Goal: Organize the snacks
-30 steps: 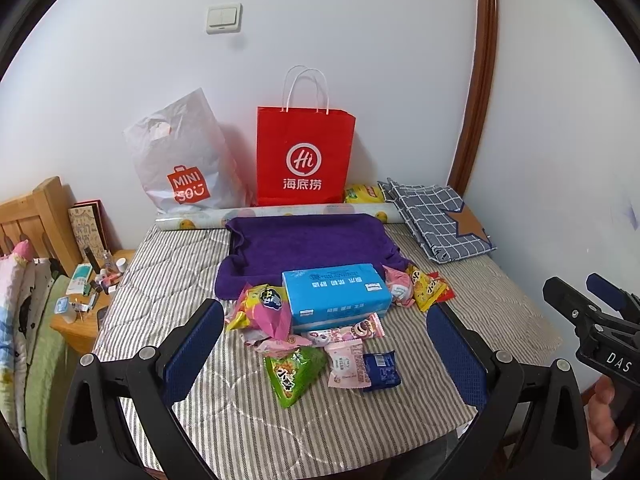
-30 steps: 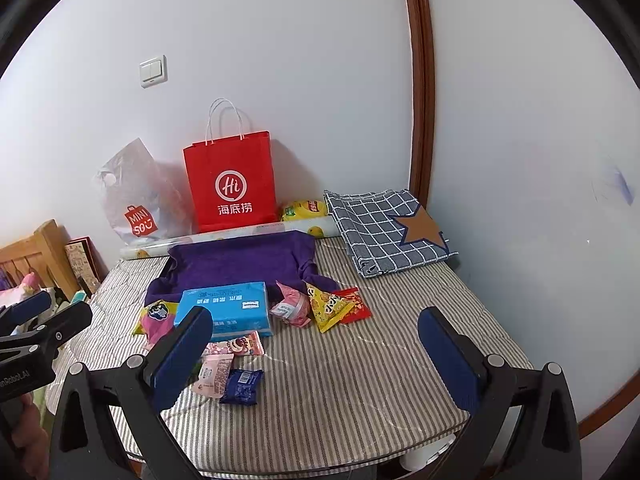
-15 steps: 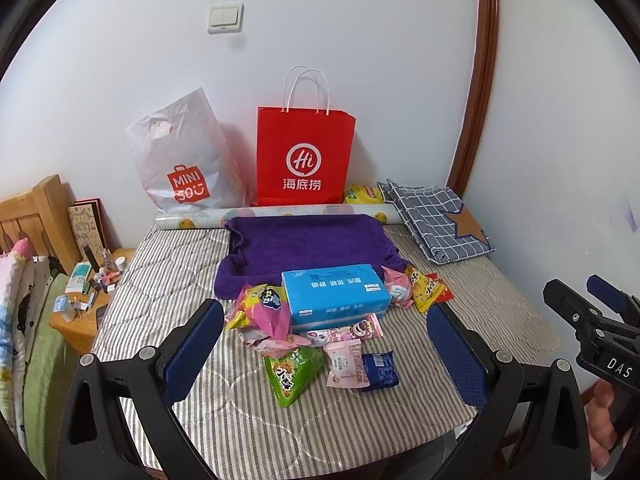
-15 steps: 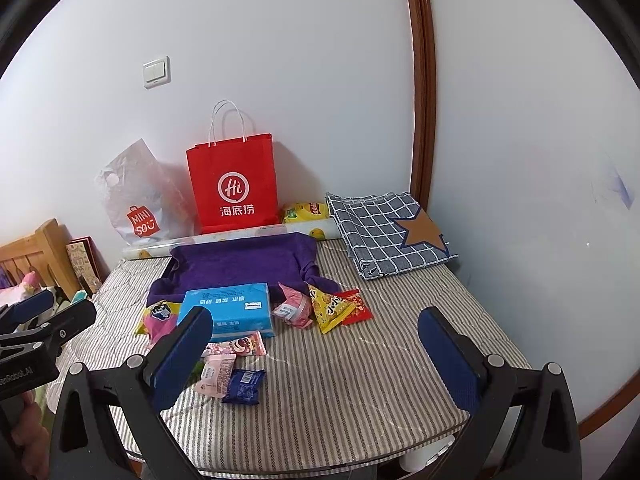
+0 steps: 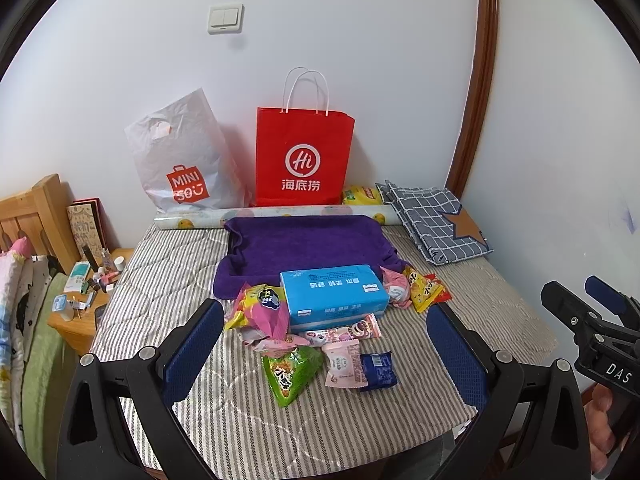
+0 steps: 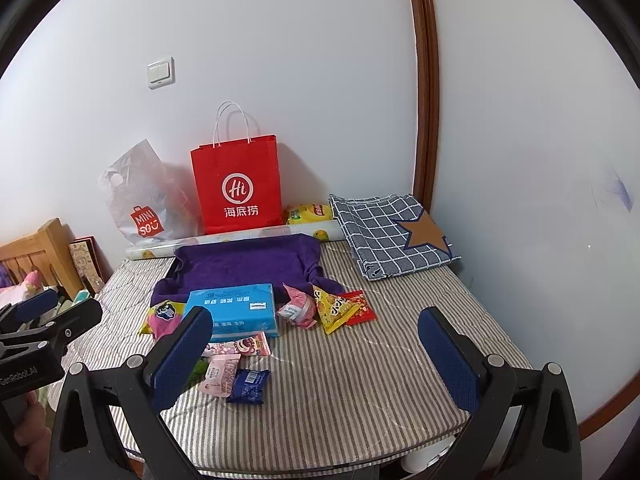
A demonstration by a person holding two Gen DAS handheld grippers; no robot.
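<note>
Both grippers hover apart from everything, jaws spread wide and empty: left gripper [image 5: 324, 354], right gripper [image 6: 316, 354]. Snack packets [image 5: 294, 368] lie scattered on the striped mattress [image 6: 360, 376] around a blue tissue box [image 5: 334, 290]. Right gripper's left finger [image 6: 182, 354] hides the green packet [image 5: 290, 372]. Purple towel [image 6: 248, 266] covers a tray; its contents are unseen.

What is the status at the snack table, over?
Left tongs open, empty. Right tongs open, empty. Snack packets loose around the blue tissue box, untouched. Nothing blocking.
</note>
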